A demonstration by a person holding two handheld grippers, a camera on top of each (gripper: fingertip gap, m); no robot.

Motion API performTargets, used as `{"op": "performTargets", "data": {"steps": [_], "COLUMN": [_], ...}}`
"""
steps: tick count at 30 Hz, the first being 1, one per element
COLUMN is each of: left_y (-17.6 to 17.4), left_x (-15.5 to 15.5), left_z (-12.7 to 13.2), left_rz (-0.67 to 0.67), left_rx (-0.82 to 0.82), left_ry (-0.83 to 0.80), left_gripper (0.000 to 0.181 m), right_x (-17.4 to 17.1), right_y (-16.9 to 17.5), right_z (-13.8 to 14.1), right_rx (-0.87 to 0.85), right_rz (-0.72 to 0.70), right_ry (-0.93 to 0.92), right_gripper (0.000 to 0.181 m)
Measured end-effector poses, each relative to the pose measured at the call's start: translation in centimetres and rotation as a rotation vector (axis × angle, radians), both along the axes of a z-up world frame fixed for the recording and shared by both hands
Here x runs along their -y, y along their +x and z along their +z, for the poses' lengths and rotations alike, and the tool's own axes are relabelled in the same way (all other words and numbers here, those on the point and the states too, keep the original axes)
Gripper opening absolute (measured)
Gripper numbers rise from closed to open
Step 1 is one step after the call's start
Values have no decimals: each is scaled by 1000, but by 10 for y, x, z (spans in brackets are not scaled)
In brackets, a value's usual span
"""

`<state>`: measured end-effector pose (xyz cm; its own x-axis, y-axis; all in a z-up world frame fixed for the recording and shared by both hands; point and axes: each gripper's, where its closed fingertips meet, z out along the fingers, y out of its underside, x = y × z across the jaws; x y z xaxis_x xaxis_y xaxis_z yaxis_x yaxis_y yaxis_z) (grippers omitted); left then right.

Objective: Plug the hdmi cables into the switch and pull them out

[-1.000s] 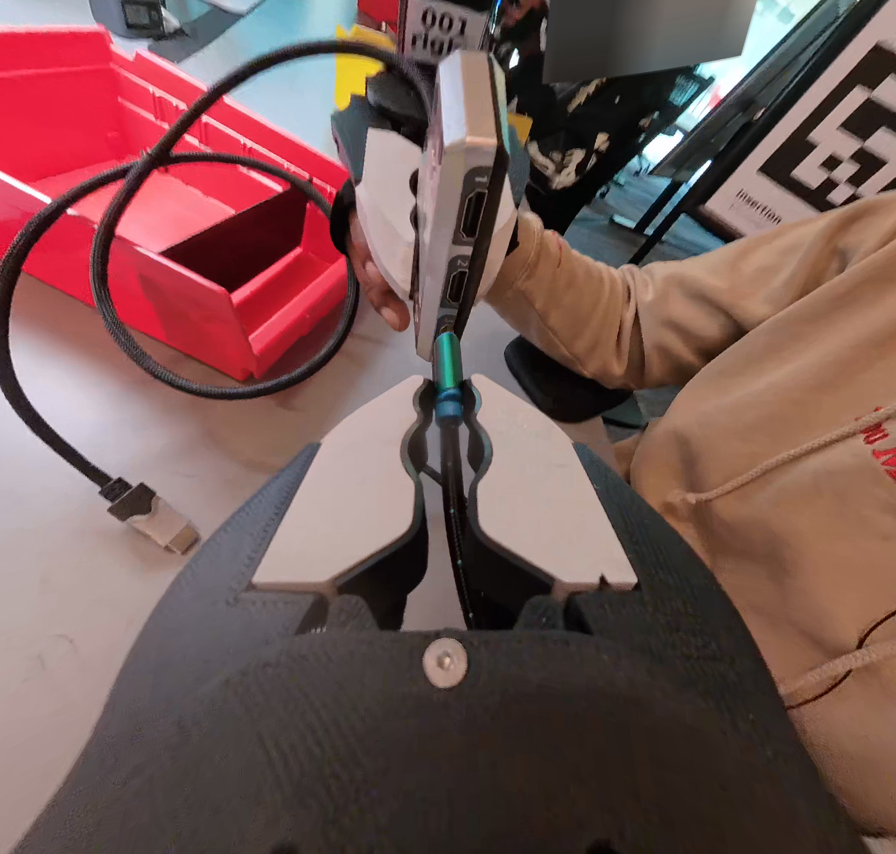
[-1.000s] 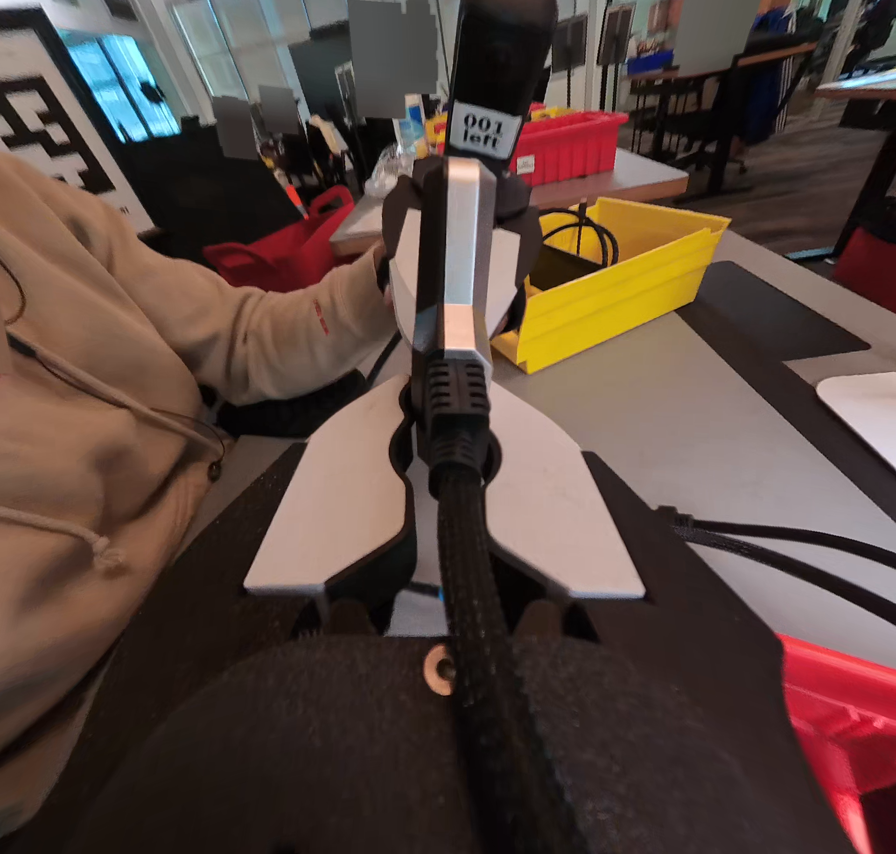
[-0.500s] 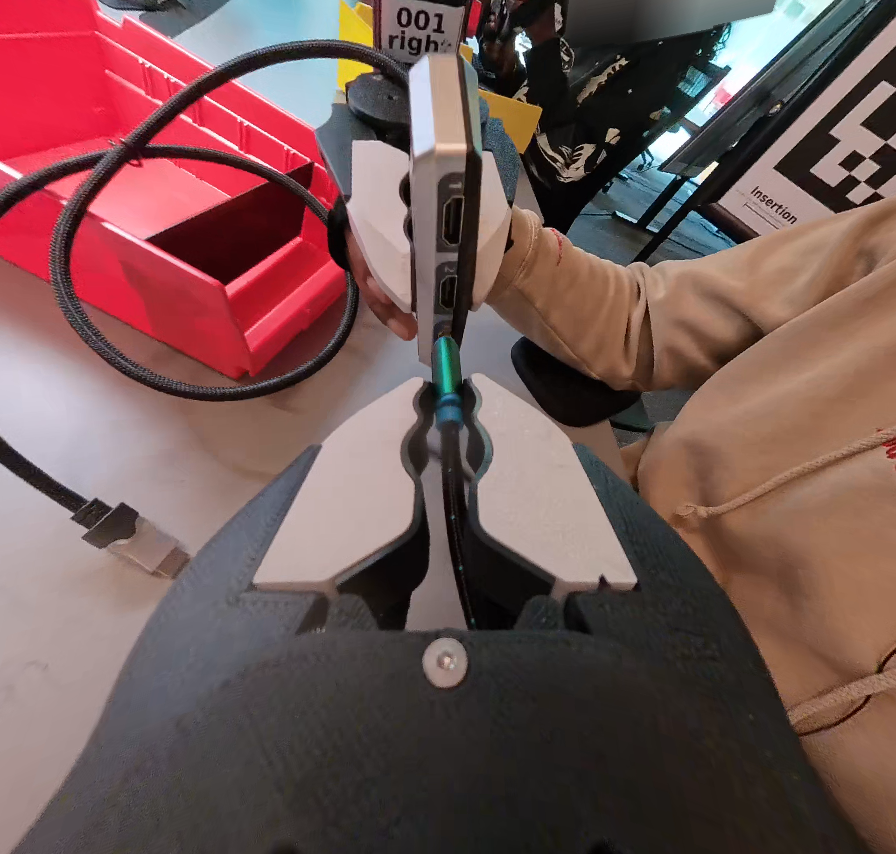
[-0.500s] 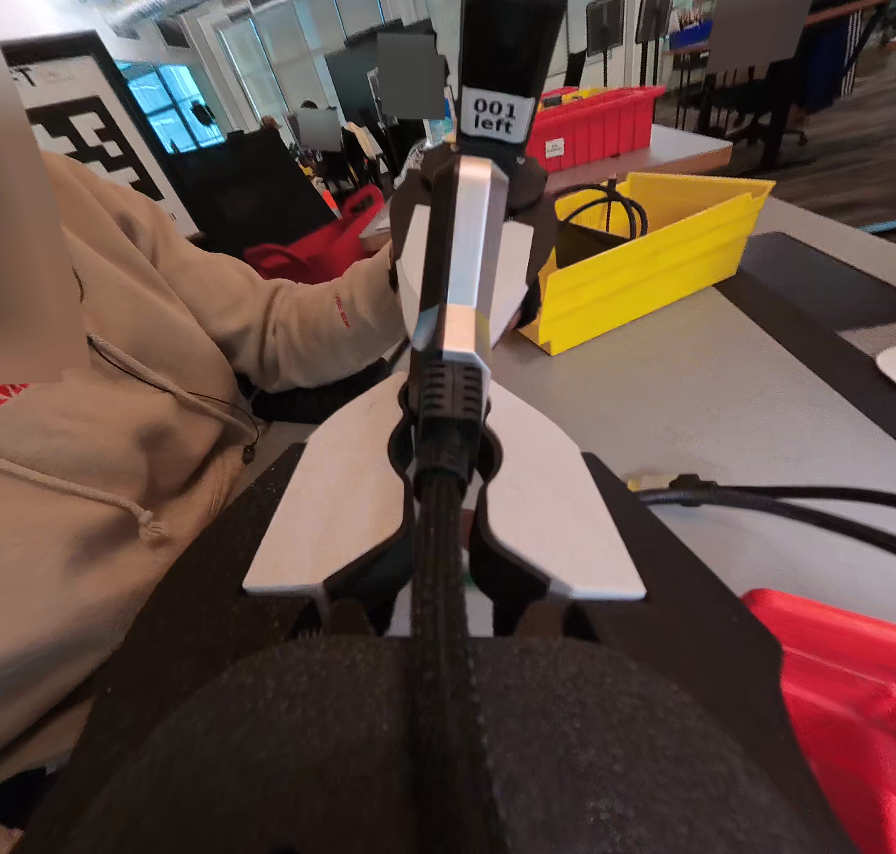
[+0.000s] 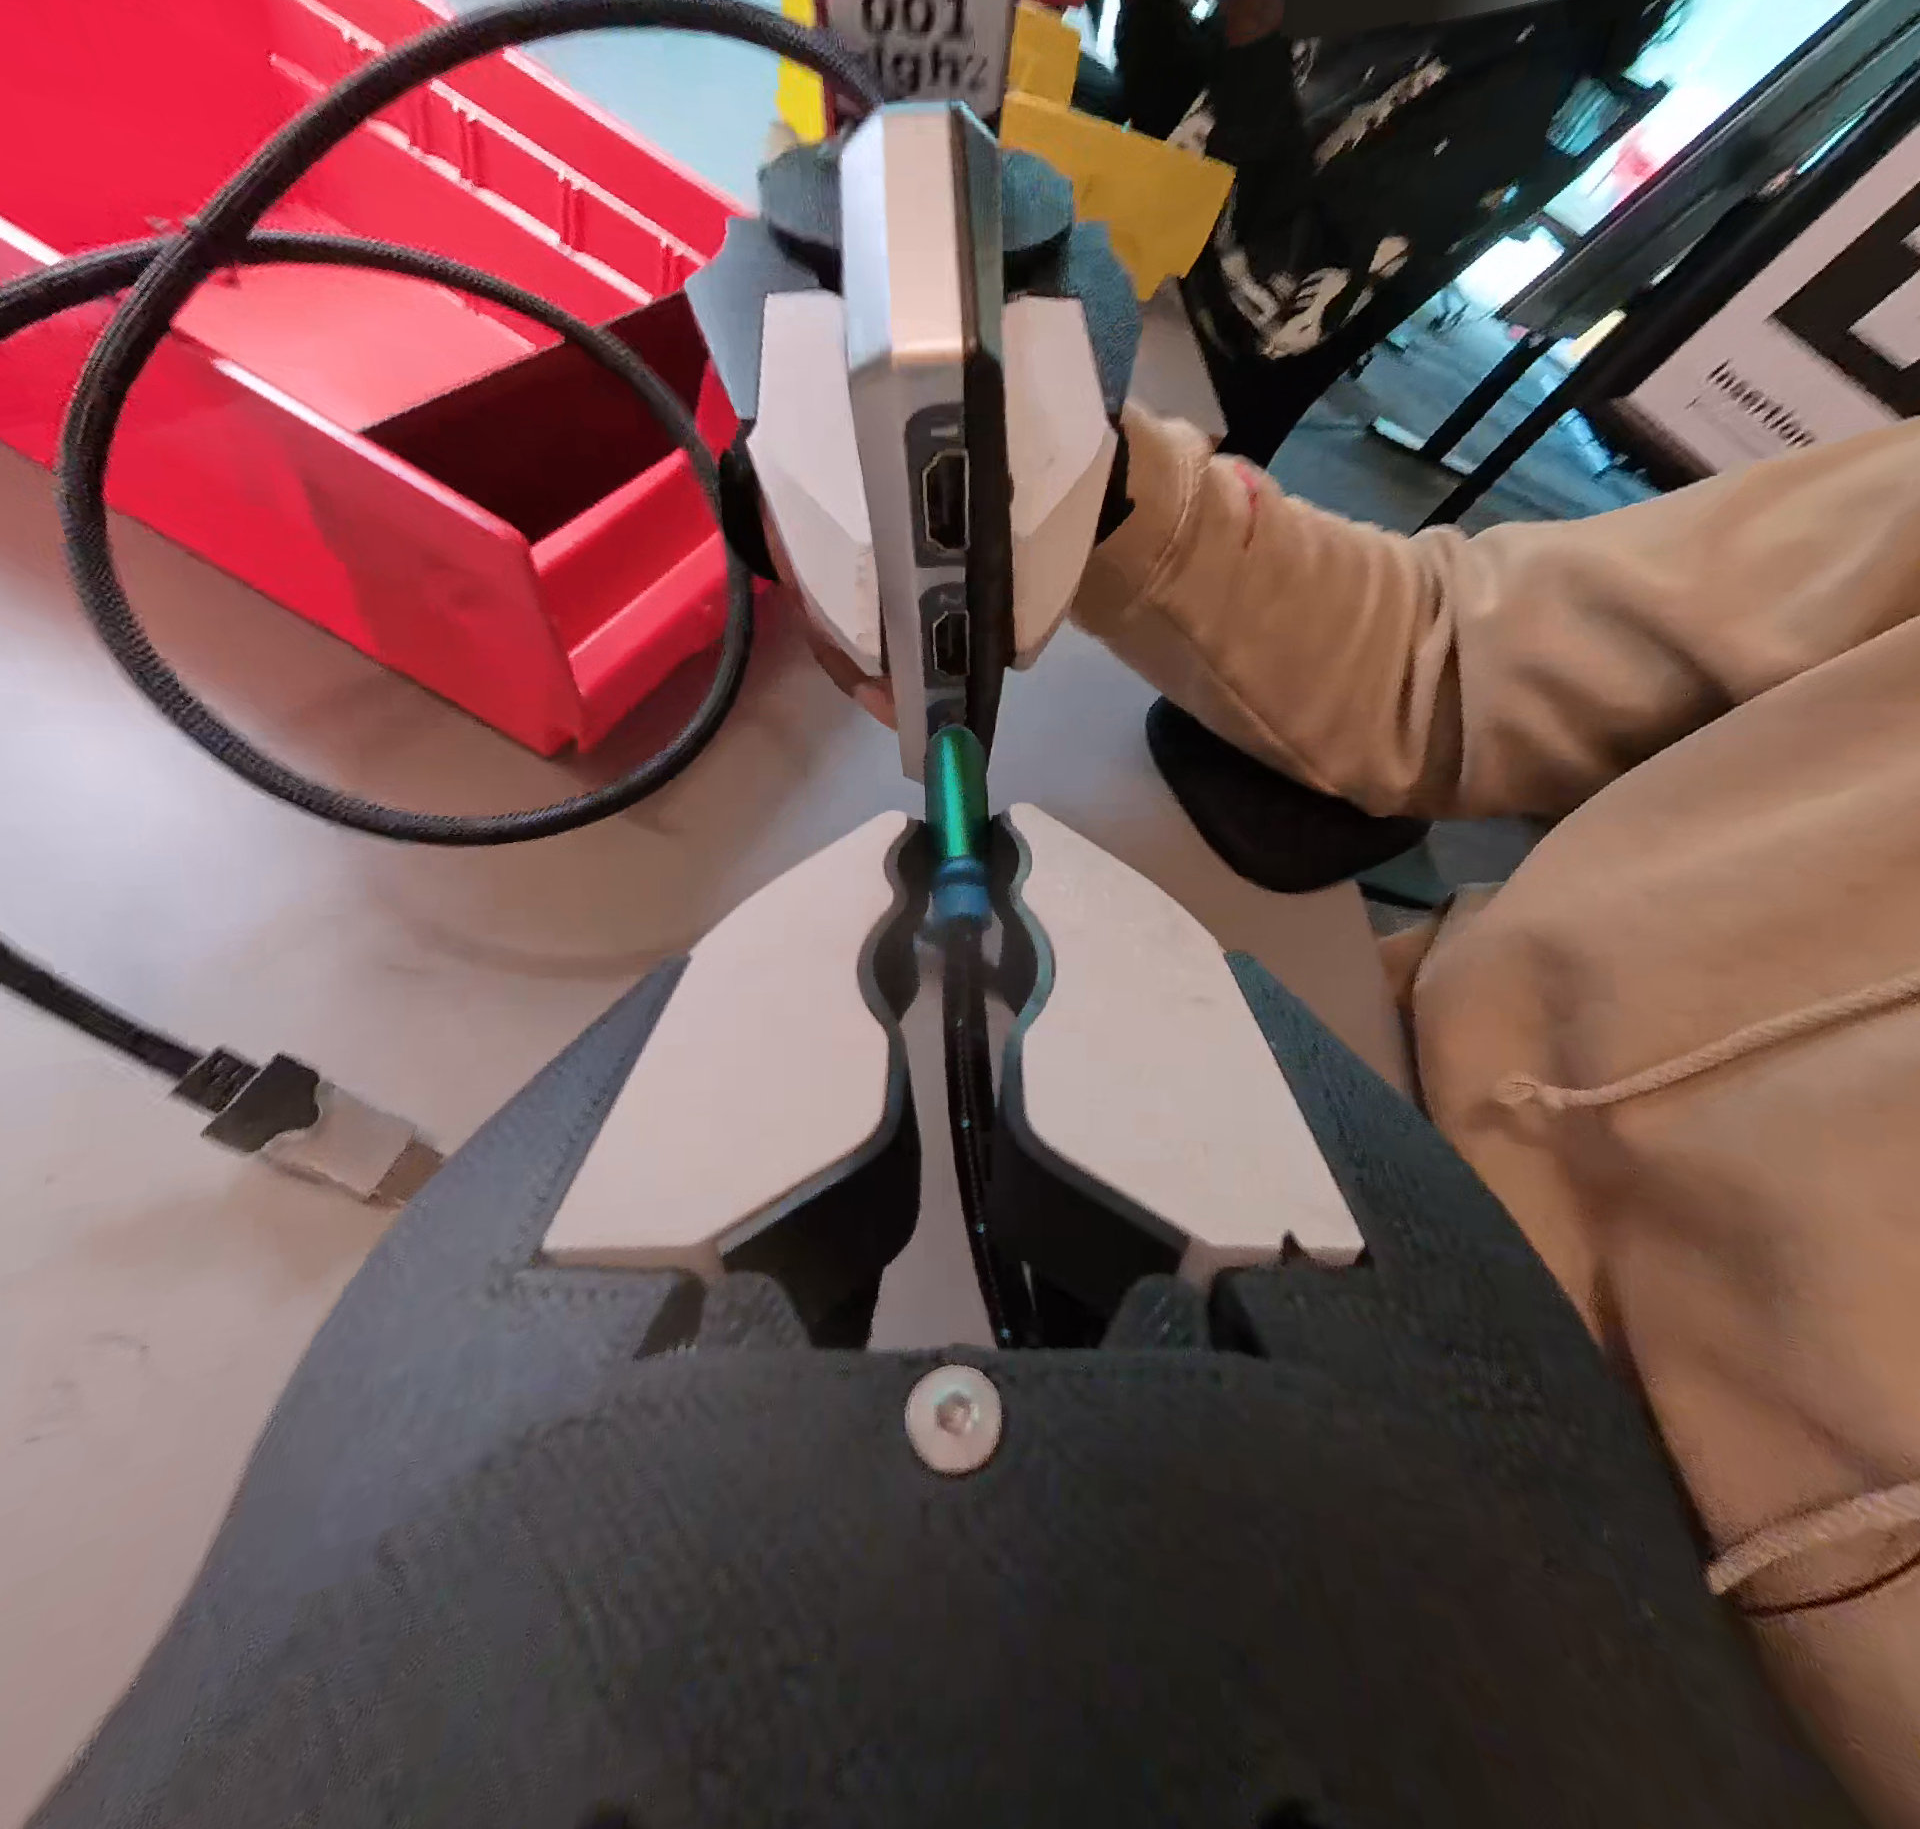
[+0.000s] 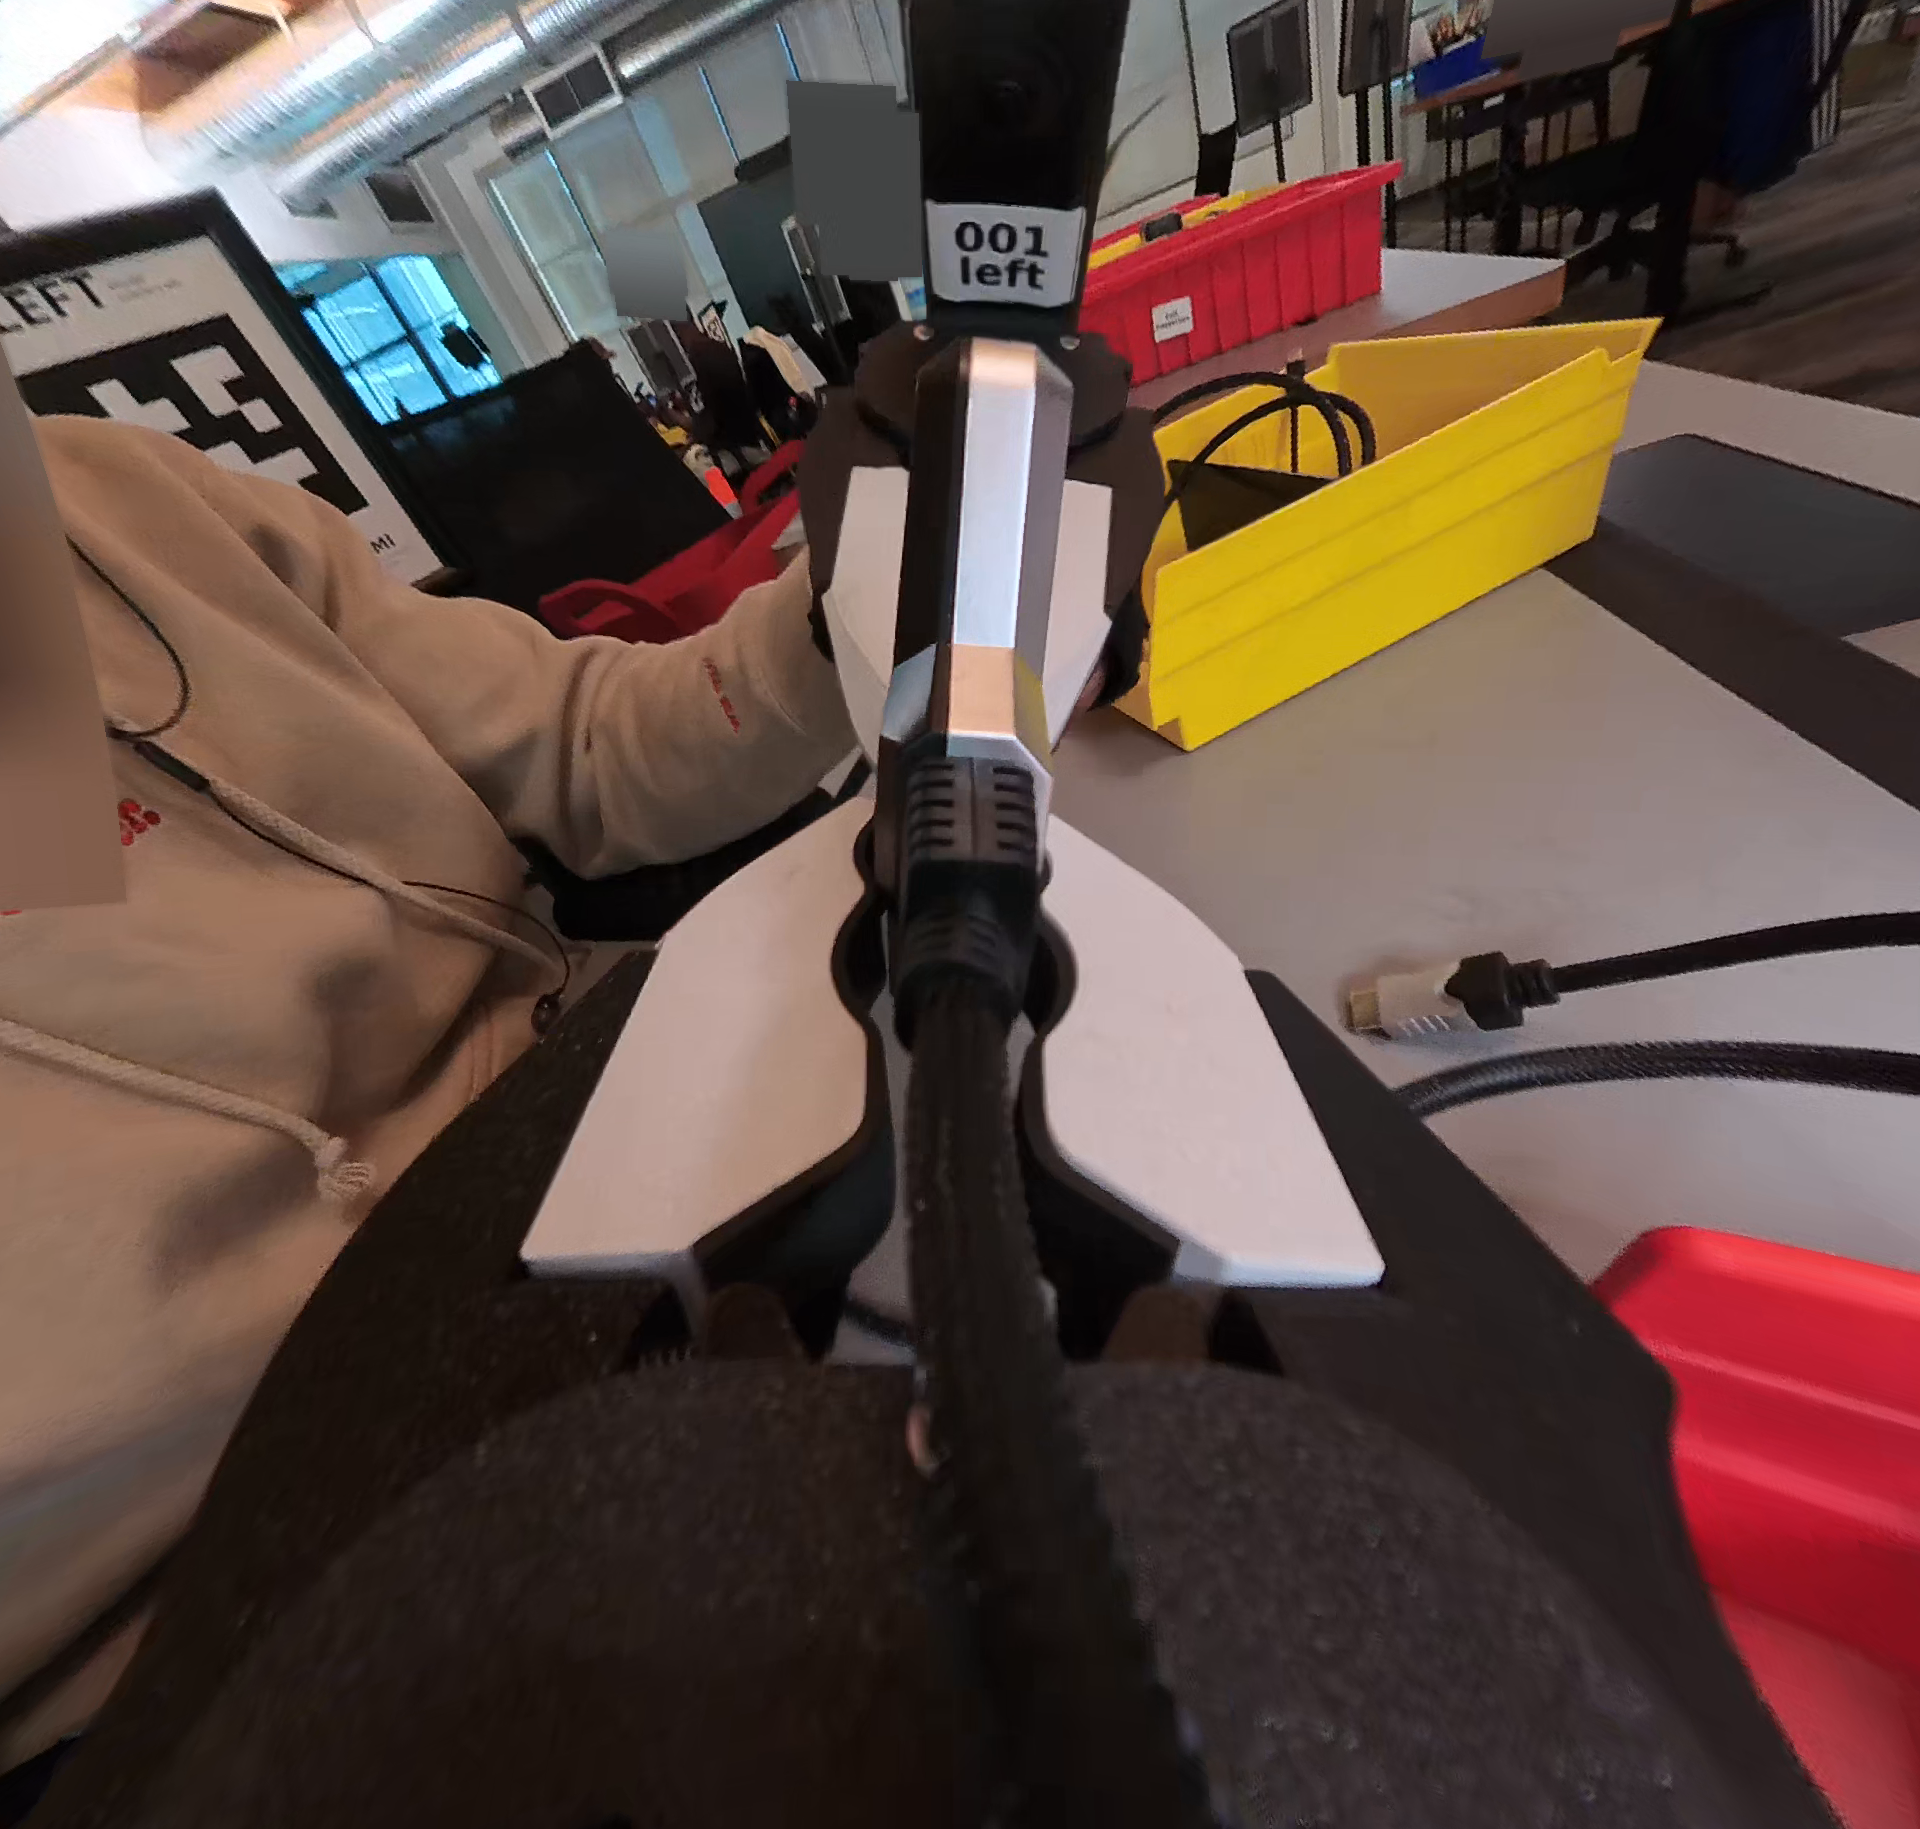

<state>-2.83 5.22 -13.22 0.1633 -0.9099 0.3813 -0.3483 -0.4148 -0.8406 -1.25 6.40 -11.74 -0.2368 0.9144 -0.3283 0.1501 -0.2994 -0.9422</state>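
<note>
1. 2 claws meet on one thing: the switch point(image 5: 920, 366), a slim silver and black box held in the air between them, above the near edge of the grey table point(image 5: 208, 948), edge-on to both cameras.
2. Left gripper point(image 5: 958, 834) is pressed together on the green plug point(image 5: 951, 777) of a thin black cable point(image 5: 971, 1104); the plug's tip sits in the lowest port of the switch.
3. Right gripper point(image 6: 961, 849) pinches the ribbed black plug point(image 6: 966, 823) of a thick braided cable point(image 6: 961, 1208), which appears seated in the opposite end of the switch. In the left view its white fingers point(image 5: 810, 470) flank the switch on both sides.
4. Handling, as a judgement: the switch looks light and rigid, with smooth metal faces that could slip. The plugs are hard and short, so the grip belongs on their bodies, not on the cables, which bend. Pulls should run straight along the port; a sideways lever could strain the socket.
5. 1 more plug point(image 5: 312, 1135), silver, lies loose on the table at the near left, and 2 ports on the switch face look empty.
6. Against the earlier frames, the switch has turned a little, showing more of its silver side in the left view, and the loose plug now shows in the right view as well point(image 6: 1423, 1000). Both grips are unchanged.
7. 1 red bin point(image 5: 364, 377) stands far left, and a yellow bin point(image 6: 1403, 512) to the right.
</note>
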Motion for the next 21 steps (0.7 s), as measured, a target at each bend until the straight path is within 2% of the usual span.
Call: {"op": "performTargets", "data": {"steps": [2,4,7,9,10,11,13,14,16,19,21], "left_y": [2,3,-2,0,2,5,23,28,27,22,18], "left_x": [-4,0,-4,-3,-6,-3,12,13,6,3,-1], "left_z": [-9,-1,-13,-11,-17,-22,-32,-36,-30,-18,-11], "left_rz": [23,9,0,6,28,15,-78,-82,-58,-62,-36], "left_rx": [-48,-26,-36,-40,-81,-104,-119,-118,-67,-52,13], "left_ry": [22,31,-24,16,33,25,7,31,-5,36,27], "left_gripper": [11,11,11,11,11,11,12,10,12,12,12], "right_x": [-5,-1,-2,0,-6,-8,5,12,2,2,-4], "right_y": [1,3,-4,-3,-4,-4,-10,-15,-12,-2,0], "right_z": [-13,-7,-16,-13,-15,-17,-3,-5,-2,5,6], "right_rx": [68,20,96,49,56,56,-28,8,35,33,29], "right_rz": [-16,17,-23,2,-31,-38,31,61,-10,-11,-39], "right_ry": [24,-9,59,25,32,25,-21,14,88,106,99], "right_gripper": [22,21,21,21,22,22,21,22,21,21,21]}}
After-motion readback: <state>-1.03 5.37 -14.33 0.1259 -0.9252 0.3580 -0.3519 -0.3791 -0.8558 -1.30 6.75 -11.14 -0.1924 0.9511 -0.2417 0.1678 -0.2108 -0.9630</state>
